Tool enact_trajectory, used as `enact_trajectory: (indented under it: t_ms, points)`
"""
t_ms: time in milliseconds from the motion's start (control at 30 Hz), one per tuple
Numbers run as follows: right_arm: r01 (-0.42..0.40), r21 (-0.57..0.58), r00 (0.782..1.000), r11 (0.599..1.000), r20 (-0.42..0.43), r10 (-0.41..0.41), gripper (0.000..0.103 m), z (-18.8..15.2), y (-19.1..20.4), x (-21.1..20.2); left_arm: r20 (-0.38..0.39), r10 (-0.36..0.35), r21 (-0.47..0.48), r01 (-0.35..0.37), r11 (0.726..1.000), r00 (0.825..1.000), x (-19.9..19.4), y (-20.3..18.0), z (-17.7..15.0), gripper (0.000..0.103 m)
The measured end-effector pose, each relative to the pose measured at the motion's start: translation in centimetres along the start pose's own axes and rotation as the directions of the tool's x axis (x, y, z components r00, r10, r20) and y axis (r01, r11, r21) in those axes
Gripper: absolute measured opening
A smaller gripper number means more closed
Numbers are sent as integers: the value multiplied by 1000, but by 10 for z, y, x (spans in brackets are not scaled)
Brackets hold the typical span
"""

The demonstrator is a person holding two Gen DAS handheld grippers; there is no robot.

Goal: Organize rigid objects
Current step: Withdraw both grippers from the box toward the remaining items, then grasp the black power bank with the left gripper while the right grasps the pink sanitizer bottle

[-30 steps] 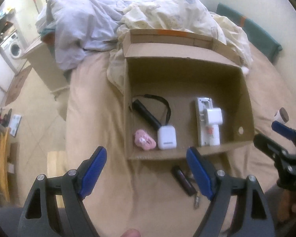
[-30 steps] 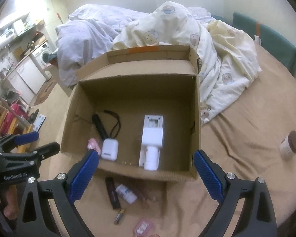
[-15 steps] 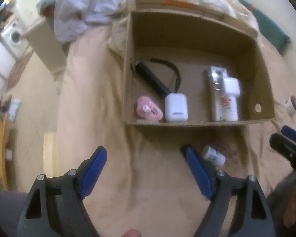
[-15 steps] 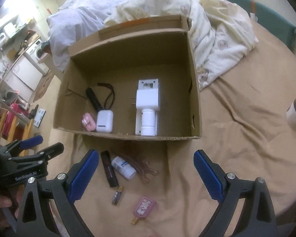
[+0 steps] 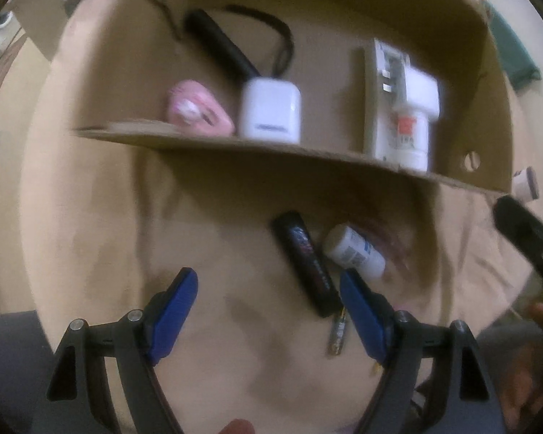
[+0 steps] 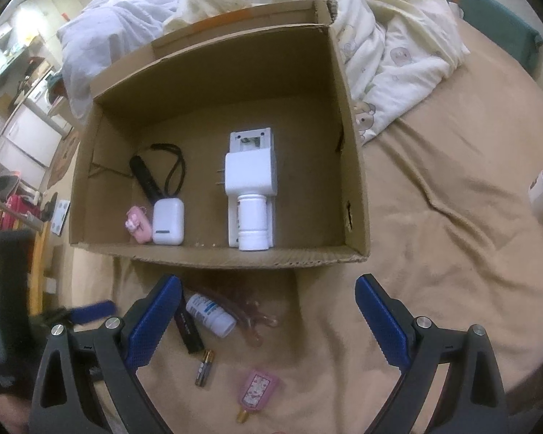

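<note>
Dropping toward the bed, my left tool [image 5: 268, 307] has closed in, released wide, on the black stick [image 5: 306, 262] lying outside the cardboard box [image 6: 356, 195]; right tool [image 6: 268, 314] hovers unclenched, empty.

Both grippers, left [image 5: 268, 311] and right [image 6: 268, 320], have black frames, silver screws, blue pads [image 6: 380, 320]; possibly a fingertip below.

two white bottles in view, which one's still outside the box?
The blue-labelled white bottle, lying on its side on the blanket in front of the cardboard box. The other white bottle already lies inside, on the white remote.
</note>
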State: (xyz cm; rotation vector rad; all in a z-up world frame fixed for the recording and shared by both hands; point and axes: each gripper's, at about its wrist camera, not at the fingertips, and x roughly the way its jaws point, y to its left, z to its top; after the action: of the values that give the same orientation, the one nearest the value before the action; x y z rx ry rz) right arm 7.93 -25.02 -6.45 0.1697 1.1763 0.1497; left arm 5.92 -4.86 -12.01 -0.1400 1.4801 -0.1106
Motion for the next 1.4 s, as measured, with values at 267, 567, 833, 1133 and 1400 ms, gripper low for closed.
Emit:
enact_trajectory:
  t_ms: [267, 567, 833, 1133, 1400]
  points:
    - [3, 24, 1000, 1000, -9, -3, 103, -1, -9, -1, -81, 48, -21, -50, 999, 996, 38, -11, 2, 79]
    - [16, 14, 999, 1000, -39, -15, 103, -1, -7, 5, -45, 99, -22, -100, 995, 994, 35, -7, 8, 30]
    - [-16, -84, 985, 996, -174, 1, 103, -18, -4, 21, -46, 53, -40, -55, 998, 998, 28, 10, 7, 17]
    - [-143, -269, 927, 953, -375, 33, 90, -62, 21, 44, -20, 65, -31, -65, 997, 998, 24, 5, 4, 17]
    - [-164, -215, 877, 963, -478, 43, 58, -85, 29, 70, 2, 59, -16, -59, 998, 998, 6, 11, 5, 17]
